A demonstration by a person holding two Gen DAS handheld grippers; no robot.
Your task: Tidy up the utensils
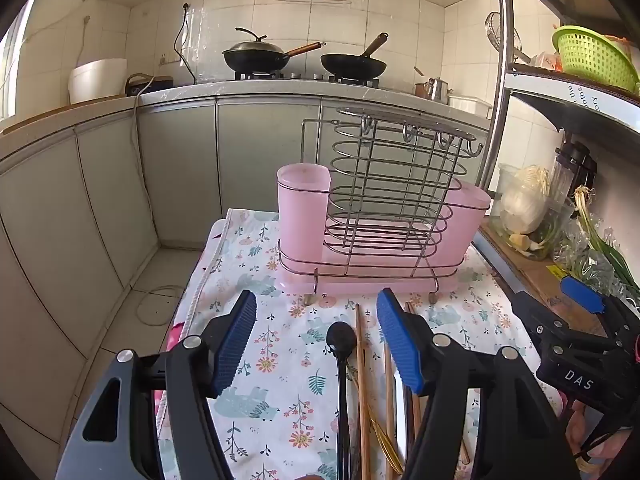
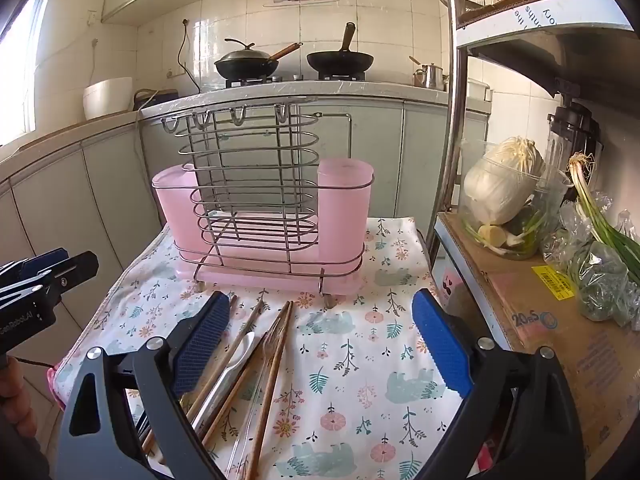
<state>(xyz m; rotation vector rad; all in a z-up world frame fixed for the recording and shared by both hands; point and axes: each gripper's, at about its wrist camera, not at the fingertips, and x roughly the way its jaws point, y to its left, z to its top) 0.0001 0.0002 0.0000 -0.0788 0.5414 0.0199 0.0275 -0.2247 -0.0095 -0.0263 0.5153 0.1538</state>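
Note:
A wire utensil rack (image 1: 384, 208) with pink cups and a pink tray stands at the far end of a floral cloth (image 1: 280, 392); it also shows in the right wrist view (image 2: 264, 216). Loose utensils lie on the cloth in front of it: a black spoon (image 1: 341, 344), wooden chopsticks (image 1: 362, 380), a white spoon (image 2: 236, 356) and more chopsticks (image 2: 276, 368). My left gripper (image 1: 316, 340) is open above the black spoon and chopsticks, holding nothing. My right gripper (image 2: 320, 344) is open wide above the cloth, with the utensil pile by its left finger.
A metal shelf post (image 2: 452, 120) and a cardboard box (image 2: 560, 320) with vegetables stand right of the cloth. The kitchen counter with two woks (image 1: 304, 60) is behind. The floor drops off left of the cloth.

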